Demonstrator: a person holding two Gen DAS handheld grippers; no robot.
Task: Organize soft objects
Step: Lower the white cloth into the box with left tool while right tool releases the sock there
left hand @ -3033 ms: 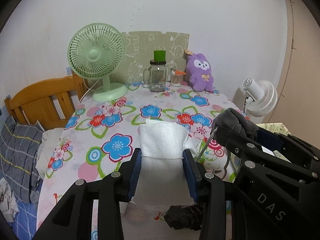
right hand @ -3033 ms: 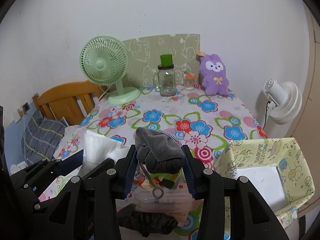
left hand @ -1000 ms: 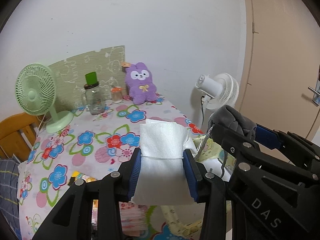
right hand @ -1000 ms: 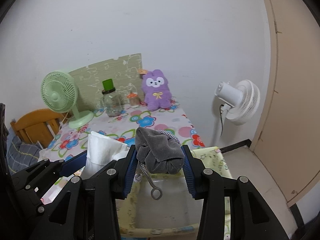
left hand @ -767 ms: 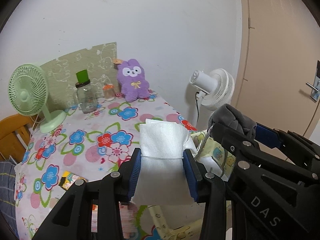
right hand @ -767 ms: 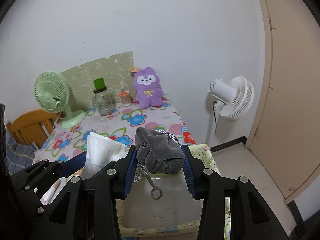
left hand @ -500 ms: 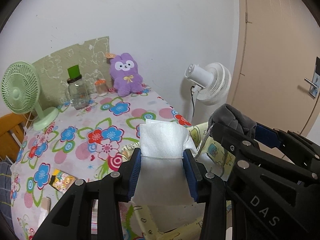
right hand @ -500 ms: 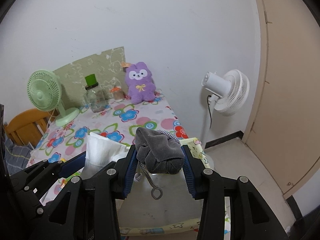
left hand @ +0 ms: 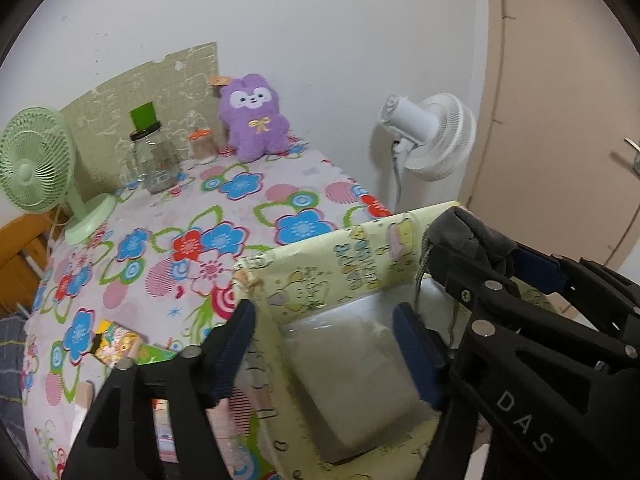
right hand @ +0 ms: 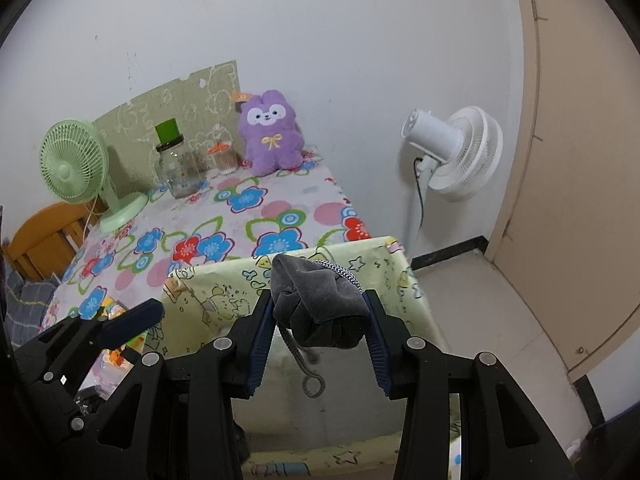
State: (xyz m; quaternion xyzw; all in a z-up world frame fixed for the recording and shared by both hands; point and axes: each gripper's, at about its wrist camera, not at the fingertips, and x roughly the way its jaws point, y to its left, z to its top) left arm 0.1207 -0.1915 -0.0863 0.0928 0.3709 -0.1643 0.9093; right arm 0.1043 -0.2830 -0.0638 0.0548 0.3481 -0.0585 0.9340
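A folded white cloth (left hand: 352,384) lies blurred on the floor of the yellow printed fabric box (left hand: 340,252), below my left gripper (left hand: 324,316). That gripper's jaws are opening, and the pads stand apart from the cloth on both sides. My right gripper (right hand: 316,300) is shut on a grey velvet drawstring pouch (right hand: 320,308), whose cord loop (right hand: 312,384) hangs down. It hovers over the same box (right hand: 224,284), beside the left gripper (right hand: 132,320). In the left wrist view the pouch (left hand: 472,232) shows at the right.
The flowered table (left hand: 240,200) carries a purple plush (left hand: 254,116), a glass jar (left hand: 154,160), a green fan (left hand: 36,160) and small packets (left hand: 116,340). A white standing fan (right hand: 456,152) and a door (right hand: 580,160) are to the right. A wooden chair (right hand: 44,236) is to the left.
The left jaws have spread and the white cloth has dropped from them into the yellow box. Both grippers have sunk closer over the box. The right still grips the pouch.
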